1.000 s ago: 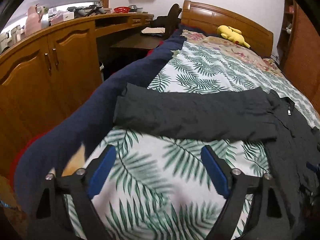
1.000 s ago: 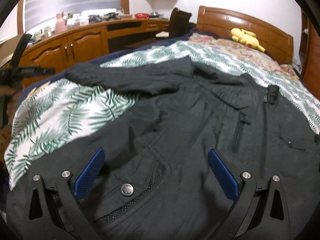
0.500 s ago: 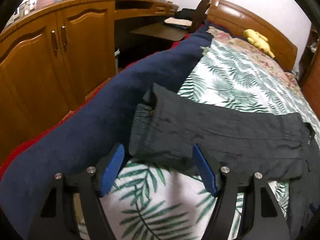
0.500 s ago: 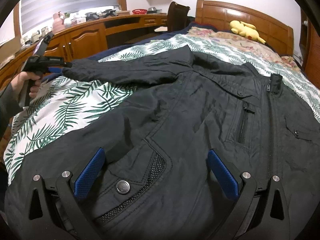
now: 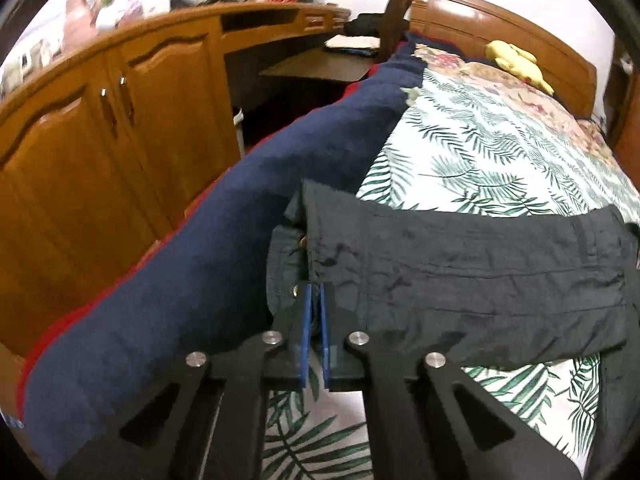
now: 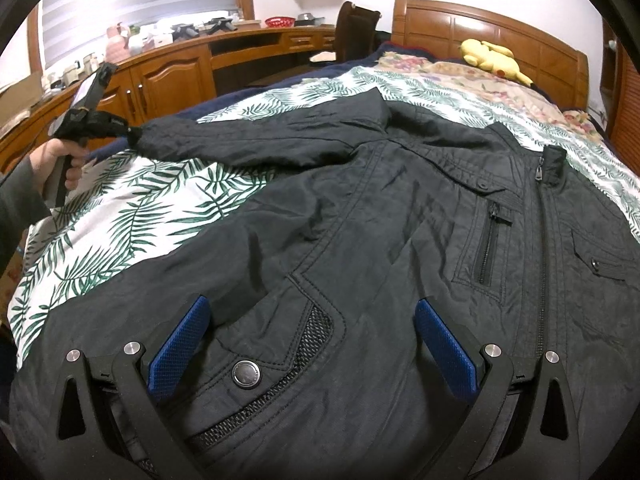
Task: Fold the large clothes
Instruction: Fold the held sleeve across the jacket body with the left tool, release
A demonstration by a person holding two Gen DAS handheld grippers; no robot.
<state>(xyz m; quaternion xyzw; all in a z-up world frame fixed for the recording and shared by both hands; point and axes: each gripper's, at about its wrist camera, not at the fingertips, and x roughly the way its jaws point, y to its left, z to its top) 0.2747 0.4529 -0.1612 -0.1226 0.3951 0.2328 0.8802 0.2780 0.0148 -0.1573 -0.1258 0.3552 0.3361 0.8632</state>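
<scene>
- Jacket [image 6: 360, 208], black, lies spread front-up on a bed w/ a leaf-print cover [image 6: 132, 208]; it fills the centre and lower part of the right wrist view, zip running up the right side of the frame.
- One sleeve [image 5: 460, 276] stretches out toward the bed edge; in the left wrist view it crosses the middle of the frame, cuff at centre.
- Left gripper [image 5: 315, 300], lower centre of its own view, has just been closing; its blue pads are now pinched together on the sleeve cuff, fabric caught between them.
- Same gripper shows at upper left of the right wrist view, held by a person's hand [image 6: 60, 160], tip at the sleeve end.
- Right gripper [image 6: 308, 344], bottom of its view, stands wide apart and grasps nothing; jacket hem and a snap button [image 6: 247, 374] lie between the fingers.
- Navy blanket [image 5: 200, 260] runs along the bed edge, left of the sleeve.
- Wooden cabinets [image 5: 100, 128] at left of frame; wooden headboard [image 6: 500, 40] at top, w/ a yellow plush toy [image 6: 492, 58] in front of it.
</scene>
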